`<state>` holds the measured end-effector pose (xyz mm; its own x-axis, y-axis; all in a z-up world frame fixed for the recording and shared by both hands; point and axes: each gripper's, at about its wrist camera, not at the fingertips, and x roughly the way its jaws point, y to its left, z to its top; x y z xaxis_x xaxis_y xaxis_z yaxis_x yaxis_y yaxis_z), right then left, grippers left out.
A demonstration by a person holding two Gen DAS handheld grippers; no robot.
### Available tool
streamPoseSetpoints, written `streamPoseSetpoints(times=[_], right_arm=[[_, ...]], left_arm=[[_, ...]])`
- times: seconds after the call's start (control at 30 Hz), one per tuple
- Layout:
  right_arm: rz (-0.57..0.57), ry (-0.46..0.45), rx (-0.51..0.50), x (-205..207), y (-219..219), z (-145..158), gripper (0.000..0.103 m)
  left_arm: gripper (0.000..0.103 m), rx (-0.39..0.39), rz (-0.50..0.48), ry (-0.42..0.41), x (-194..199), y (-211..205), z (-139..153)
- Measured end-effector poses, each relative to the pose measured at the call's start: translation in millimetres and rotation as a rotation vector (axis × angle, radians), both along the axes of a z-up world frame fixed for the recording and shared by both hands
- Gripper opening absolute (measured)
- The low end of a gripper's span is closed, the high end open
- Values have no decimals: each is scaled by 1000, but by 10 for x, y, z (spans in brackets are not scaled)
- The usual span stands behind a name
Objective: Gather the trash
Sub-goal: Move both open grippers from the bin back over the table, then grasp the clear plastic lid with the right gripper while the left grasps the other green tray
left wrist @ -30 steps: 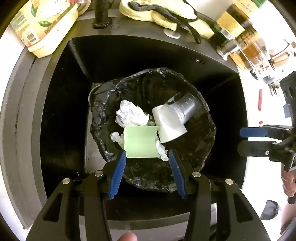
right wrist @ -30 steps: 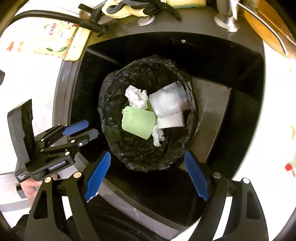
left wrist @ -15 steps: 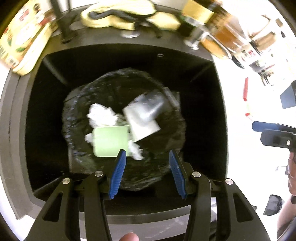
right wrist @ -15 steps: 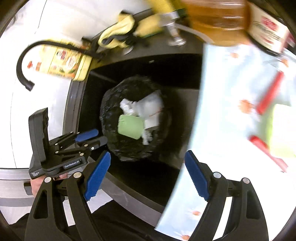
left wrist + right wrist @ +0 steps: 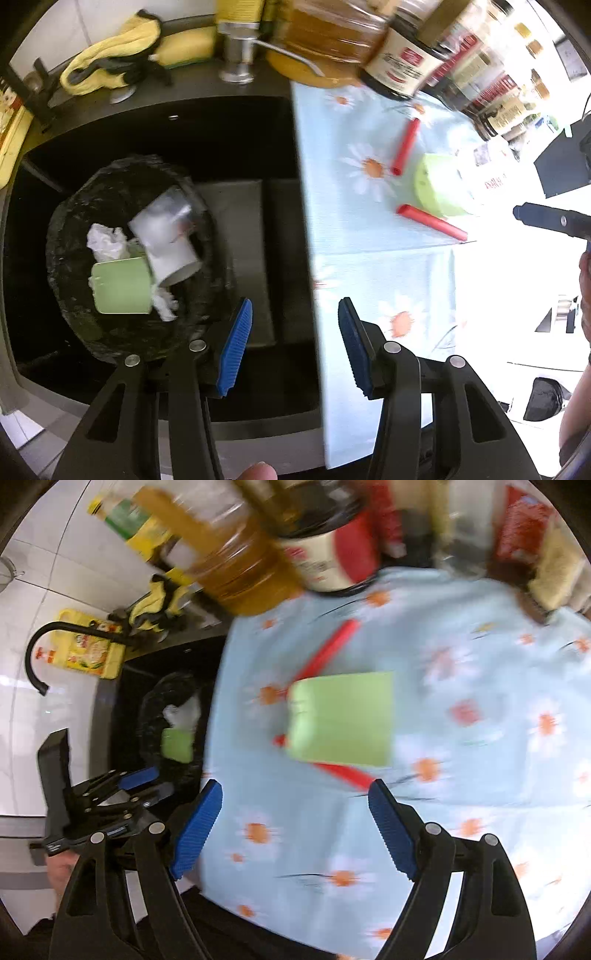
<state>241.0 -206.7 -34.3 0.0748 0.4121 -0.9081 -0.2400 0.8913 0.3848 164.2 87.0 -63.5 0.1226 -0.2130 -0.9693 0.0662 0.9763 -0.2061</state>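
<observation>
A black-lined trash bin [image 5: 74,321] stands in the dark sink [image 5: 236,147] and holds a green cup [image 5: 122,288], a white cup [image 5: 170,240] and crumpled paper [image 5: 105,240]. On the flowered cloth [image 5: 461,812] lie a green cup on its side [image 5: 341,718] and two red straws [image 5: 328,651] [image 5: 345,771]; the cup [image 5: 441,190] and straws [image 5: 406,146] [image 5: 432,221] also show in the left wrist view. My left gripper [image 5: 293,347] is open and empty over the sink's right edge. My right gripper [image 5: 295,830] is open and empty, just short of the green cup.
Oil bottles and jars [image 5: 332,33] crowd the back of the counter. A yellow cloth [image 5: 110,70] and sponge lie behind the sink, by a black tap [image 5: 37,653]. The bin also shows in the right wrist view [image 5: 173,723].
Both grippers have swung right, away from the bin toward the flowered cloth. The right gripper now faces the green cup and red straws. Both have stayed open.
</observation>
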Motion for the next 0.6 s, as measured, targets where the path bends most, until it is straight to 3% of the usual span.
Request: streamPoseSetpoints(times=[0.3,0.6], right_arm=[[27,-65,-52,245,-572,158,73],[111,-55,-67,454,-650,44,65]], left_arm=[[47,19,28,-18,17,-503,44],[47,16,82,-15,105,-819,50]])
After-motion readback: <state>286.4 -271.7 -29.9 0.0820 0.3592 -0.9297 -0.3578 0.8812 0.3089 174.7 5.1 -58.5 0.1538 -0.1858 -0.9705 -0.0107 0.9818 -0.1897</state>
